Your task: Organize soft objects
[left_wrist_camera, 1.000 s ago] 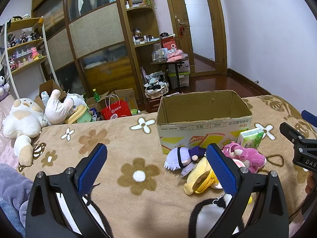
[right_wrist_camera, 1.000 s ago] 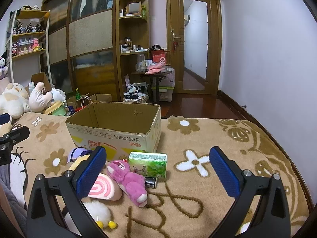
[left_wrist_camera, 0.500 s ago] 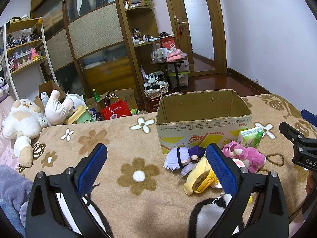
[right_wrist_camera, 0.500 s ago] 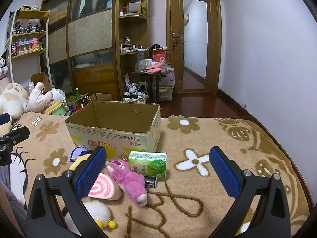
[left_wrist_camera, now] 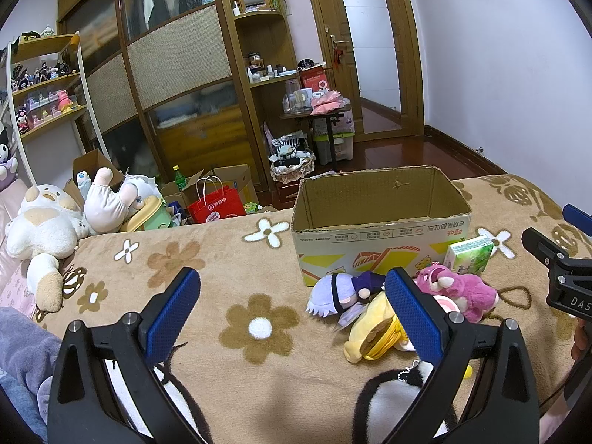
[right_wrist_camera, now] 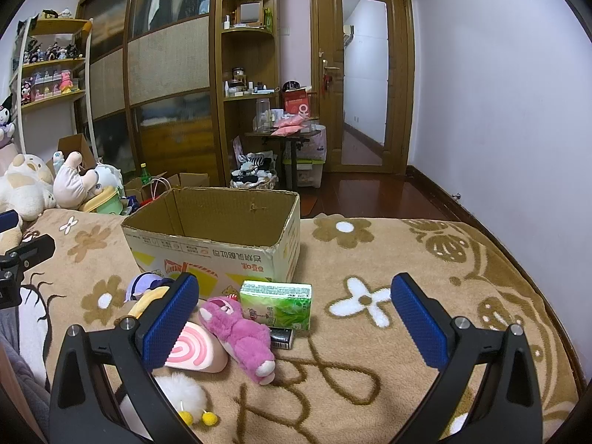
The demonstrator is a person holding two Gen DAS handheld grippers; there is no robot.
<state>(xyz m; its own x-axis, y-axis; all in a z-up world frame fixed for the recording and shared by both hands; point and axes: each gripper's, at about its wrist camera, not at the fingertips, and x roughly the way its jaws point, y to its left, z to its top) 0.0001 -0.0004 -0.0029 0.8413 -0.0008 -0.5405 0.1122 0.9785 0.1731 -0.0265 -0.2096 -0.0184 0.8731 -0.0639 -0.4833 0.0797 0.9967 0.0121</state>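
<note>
An empty cardboard box stands on the brown flowered blanket. In front of it lie a pink plush bear, a purple-haired doll, a yellow plush, a pink-swirl roll cushion, a white fluffy toy and a green tissue pack. My left gripper is open above the blanket, left of the pile. My right gripper is open, hovering over the bear and tissue pack.
A small dark box lies under the tissue pack. Large plush toys sit at the bed's far left edge. A red bag, cartons, shelves and a small table stand on the floor beyond. The blanket right of the box is bare.
</note>
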